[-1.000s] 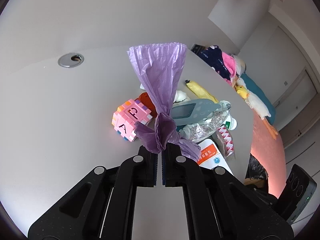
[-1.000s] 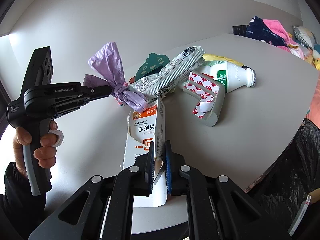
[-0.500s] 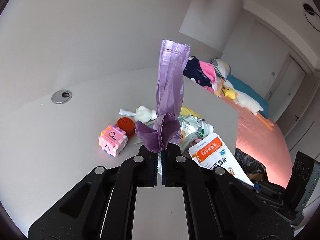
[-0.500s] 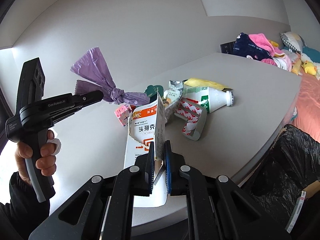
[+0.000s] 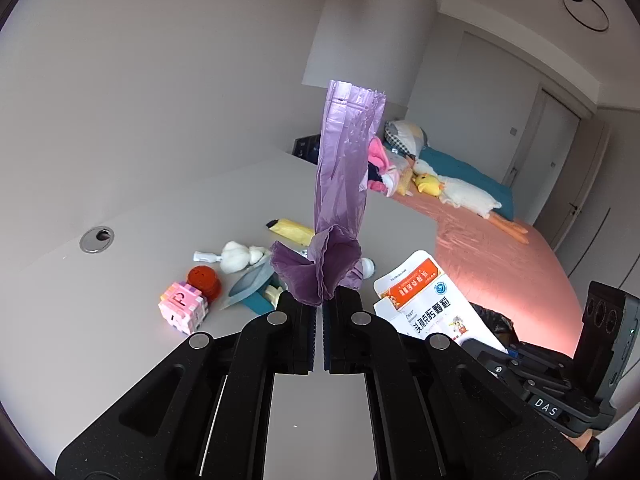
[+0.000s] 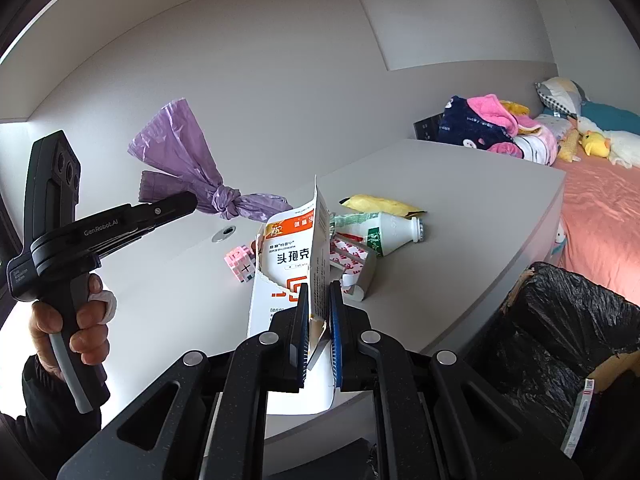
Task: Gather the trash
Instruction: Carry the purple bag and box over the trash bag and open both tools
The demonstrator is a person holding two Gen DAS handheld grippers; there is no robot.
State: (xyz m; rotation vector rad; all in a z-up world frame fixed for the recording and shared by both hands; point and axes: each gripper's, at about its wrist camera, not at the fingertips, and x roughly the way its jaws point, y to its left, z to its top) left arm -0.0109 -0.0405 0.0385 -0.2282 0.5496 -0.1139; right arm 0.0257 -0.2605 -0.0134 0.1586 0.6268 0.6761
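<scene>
- Purple plastic is front and centre in the left wrist view: the left gripper (image 5: 322, 304) has its jaws clamped tight on a knotted purple bag (image 5: 340, 208), which sticks up over the white table (image 5: 120, 312).
- Only this view shows the white fluffy toy (image 5: 240, 257), the red round thing (image 5: 204, 278) next to the pink block cube (image 5: 183, 307), and the whole bed (image 5: 500, 256) with a plush goose on it. The medicine box (image 5: 428, 304) pokes in from the right, and the right gripper's body sits at the lower right edge.
- Right wrist view: the right gripper (image 6: 319, 312) is pinched shut on that white and orange medicine box (image 6: 288, 264), held up off the table (image 6: 460, 208).
- Only here do you get the bin lined with a black bag (image 6: 560, 332) just past the table edge on the right. Can't really tell what's inside it.
- Also only here: a person's hand (image 6: 76, 328) gripping the left gripper's handle, plus the bag's knot from the side.
- On the table behind the box are a white bottle with a green label (image 6: 384, 232), a yellow wrapper (image 6: 380, 203) and a red-patterned carton (image 6: 352, 262).
</scene>
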